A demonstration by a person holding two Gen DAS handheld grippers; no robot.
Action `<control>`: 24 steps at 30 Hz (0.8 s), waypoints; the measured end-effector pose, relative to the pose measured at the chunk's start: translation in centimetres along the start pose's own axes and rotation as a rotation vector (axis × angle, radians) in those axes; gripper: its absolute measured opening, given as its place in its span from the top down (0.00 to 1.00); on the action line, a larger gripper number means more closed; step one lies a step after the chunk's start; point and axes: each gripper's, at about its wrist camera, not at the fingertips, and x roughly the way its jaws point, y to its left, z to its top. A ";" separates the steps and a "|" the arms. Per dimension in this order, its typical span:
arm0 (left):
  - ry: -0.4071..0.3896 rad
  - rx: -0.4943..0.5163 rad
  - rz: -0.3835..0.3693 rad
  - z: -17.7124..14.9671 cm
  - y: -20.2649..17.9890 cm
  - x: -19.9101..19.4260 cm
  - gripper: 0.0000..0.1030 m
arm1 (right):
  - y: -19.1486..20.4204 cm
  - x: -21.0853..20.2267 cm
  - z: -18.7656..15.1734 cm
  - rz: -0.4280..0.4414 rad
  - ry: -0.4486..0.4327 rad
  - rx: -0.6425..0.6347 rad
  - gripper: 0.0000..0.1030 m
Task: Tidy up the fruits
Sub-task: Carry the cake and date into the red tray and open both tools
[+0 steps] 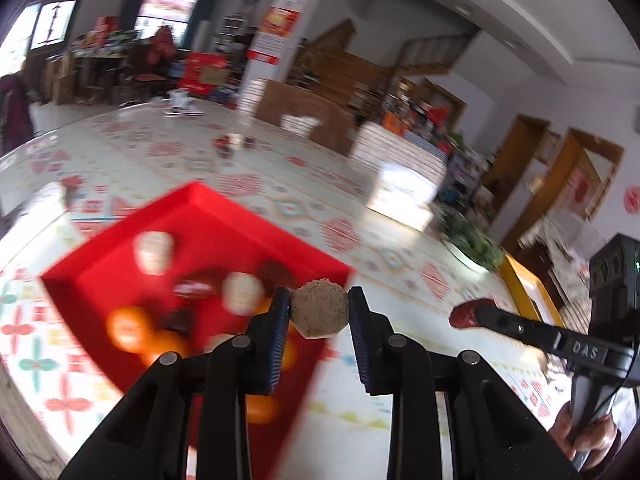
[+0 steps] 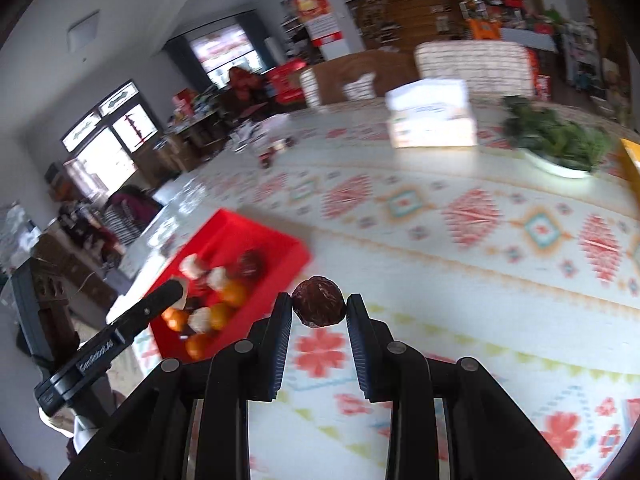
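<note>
My left gripper (image 1: 320, 312) is shut on a tan, rough round fruit (image 1: 320, 308) and holds it above the right edge of a red tray (image 1: 192, 208). The tray holds several oranges (image 1: 128, 328), pale round fruits (image 1: 154, 252) and dark fruits. My right gripper (image 2: 319, 312) is shut on a dark red wrinkled fruit (image 2: 319, 306) above the patterned tablecloth, right of the red tray (image 2: 256, 236). The right gripper also shows in the left wrist view (image 1: 468, 316), and the left gripper in the right wrist view (image 2: 176, 292), over the tray.
A white tissue box (image 2: 432, 116) stands further back on the table. A bowl of green leaves (image 2: 556, 144) and a yellow tray edge (image 2: 630, 160) are at the right. Small dark items (image 2: 272, 154) lie far back. Chairs stand behind the table.
</note>
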 end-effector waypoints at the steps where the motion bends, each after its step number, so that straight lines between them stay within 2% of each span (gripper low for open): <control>1: -0.007 -0.018 0.015 0.2 1.1 -0.3 0.72 | 1.1 0.9 0.1 0.016 0.012 -0.009 0.70; 8: -0.015 -0.081 0.092 1.3 6.2 0.0 0.72 | 6.3 6.9 0.6 0.082 0.089 -0.067 0.70; 12: 0.012 -0.096 0.110 2.1 8.0 1.6 0.72 | 7.3 9.9 0.8 0.089 0.128 -0.075 0.70; 24: 0.093 -0.052 0.132 5.5 8.5 7.4 0.72 | 8.1 15.9 3.0 0.095 0.186 -0.056 0.70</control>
